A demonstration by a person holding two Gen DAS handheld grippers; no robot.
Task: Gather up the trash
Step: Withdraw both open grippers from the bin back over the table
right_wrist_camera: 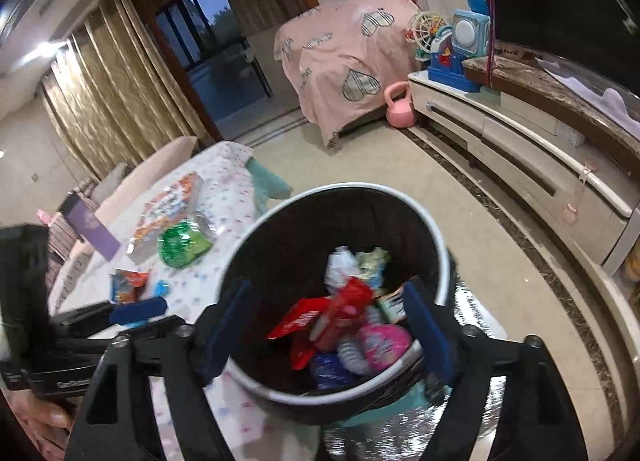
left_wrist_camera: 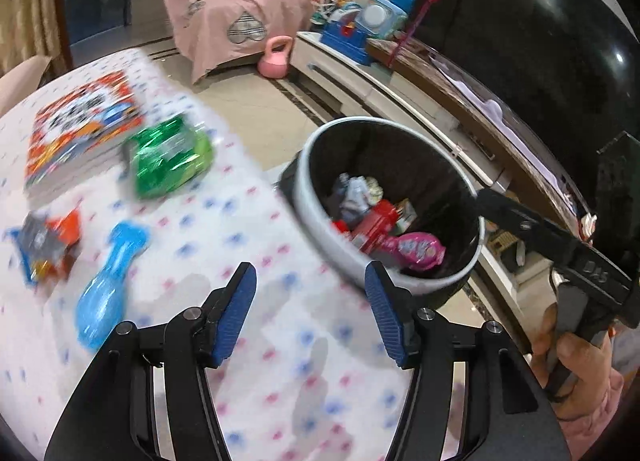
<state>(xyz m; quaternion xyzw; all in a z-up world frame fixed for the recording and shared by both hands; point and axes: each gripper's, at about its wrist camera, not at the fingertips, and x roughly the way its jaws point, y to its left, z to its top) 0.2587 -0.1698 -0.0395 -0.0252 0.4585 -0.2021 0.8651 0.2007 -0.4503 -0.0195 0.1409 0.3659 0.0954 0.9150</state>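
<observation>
L gripper (left_wrist_camera: pixel 311 313): blue ribbed pads spread wide, nothing between them, above the table (left_wrist_camera: pixel 280 361) near its bin-side edge. Cloth is white w/ small pink + blue print.
R gripper (right_wrist_camera: pixel 328 337): jaws apart, empty, over the mouth of the trash bin (right_wrist_camera: pixel 436 237), fingers blurred by motion.
Bin: round, pale rim, black liner, just off the table edge. Contents: crumpled white/grey wrappers (right_wrist_camera: pixel 340 265), glossy red packs (right_wrist_camera: pixel 344 309), a pink foil pouch (right_wrist_camera: pixel 386 343), a dark blue wrapper (right_wrist_camera: pixel 328 369). Print on them not legible.
Trash on table: shiny green foil bag (left_wrist_camera: pixel 170 157) near the far edge, partly overlapping a flat book/box w/ orange-red cartoon cover (left_wrist_camera: pixel 80 129); crumpled orange/blue snack wrapper (left_wrist_camera: pixel 44 249) toward the L edge; beside it a translucent blue plastic piece, bowling-pin shape (left_wrist_camera: pixel 108 285). All smeared, no labels readable.
Only text seen: embossed marks on the R gripper body in L view, unclear.
</observation>
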